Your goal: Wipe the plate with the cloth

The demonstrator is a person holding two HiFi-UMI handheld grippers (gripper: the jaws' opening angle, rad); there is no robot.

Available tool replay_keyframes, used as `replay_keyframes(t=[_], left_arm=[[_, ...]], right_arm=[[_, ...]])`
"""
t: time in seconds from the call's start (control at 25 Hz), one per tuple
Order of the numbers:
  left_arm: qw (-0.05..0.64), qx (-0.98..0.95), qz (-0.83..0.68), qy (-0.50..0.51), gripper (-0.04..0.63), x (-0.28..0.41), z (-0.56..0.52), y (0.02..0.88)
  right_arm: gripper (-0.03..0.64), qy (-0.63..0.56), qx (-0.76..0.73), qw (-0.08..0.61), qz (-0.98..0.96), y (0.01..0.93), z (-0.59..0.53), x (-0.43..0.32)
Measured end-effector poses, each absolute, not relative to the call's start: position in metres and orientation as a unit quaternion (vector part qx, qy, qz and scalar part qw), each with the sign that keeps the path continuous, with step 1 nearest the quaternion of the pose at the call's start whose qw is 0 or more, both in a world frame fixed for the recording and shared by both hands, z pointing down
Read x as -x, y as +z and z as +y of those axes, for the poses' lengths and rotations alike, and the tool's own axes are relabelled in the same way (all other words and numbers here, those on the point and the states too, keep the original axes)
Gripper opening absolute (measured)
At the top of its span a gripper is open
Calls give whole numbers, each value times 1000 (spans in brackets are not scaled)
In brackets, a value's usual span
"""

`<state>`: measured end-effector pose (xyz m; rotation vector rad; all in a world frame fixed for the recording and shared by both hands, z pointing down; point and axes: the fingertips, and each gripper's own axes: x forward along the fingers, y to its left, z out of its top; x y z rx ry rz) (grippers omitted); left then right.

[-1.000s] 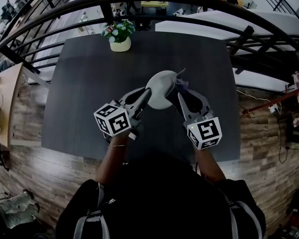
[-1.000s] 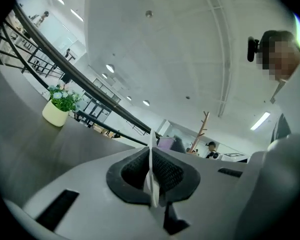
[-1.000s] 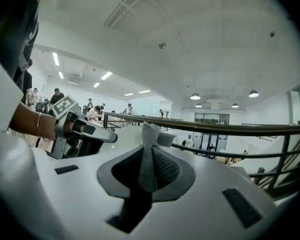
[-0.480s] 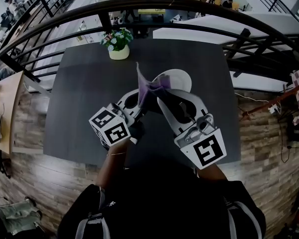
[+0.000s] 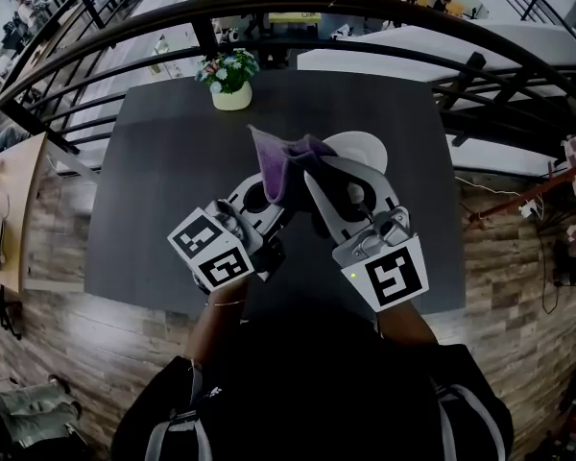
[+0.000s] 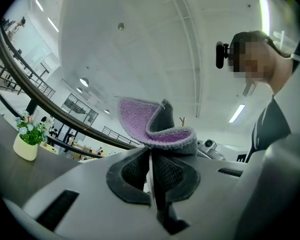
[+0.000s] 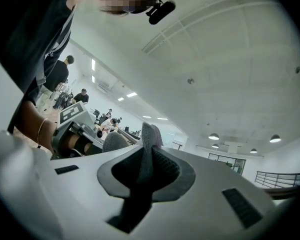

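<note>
Over the dark table (image 5: 154,181), my left gripper (image 5: 267,198) holds the white plate (image 5: 363,150) raised and tilted, its jaws shut on the near rim. That rim shows as a thin white edge (image 6: 150,176) between the pads of the left gripper (image 6: 151,159). The purple and grey cloth (image 5: 276,166) drapes over the plate's left side and stands just above the left jaws as a folded cloth (image 6: 150,124). My right gripper (image 5: 312,169) is shut on it, and a grey fold of cloth (image 7: 147,136) is pinched in the right gripper (image 7: 146,156).
A small pot of flowers (image 5: 230,84) stands at the table's far edge. Black railings (image 5: 96,36) curve behind the table. Wood floor (image 5: 48,257) lies to the left and right of it.
Both grippers have risen off the table. The plate has been lifted and tipped up. The cloth has swung from the plate's right side across to its left side.
</note>
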<state>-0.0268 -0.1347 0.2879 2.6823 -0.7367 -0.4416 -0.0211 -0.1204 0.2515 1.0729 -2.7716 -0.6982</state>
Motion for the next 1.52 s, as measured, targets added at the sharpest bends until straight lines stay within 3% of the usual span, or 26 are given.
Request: replay_keyframes(t=[1.16,1.52], left_arm=[[145,-939,-268,-159,20,36,-136,276],[150,-930,-292,-163,16,52,-140,278]], right_arm=[[40,-188,-494,76,-846,264,-162,-75],[40,-198,-522,32,-829,240,-150,-103]])
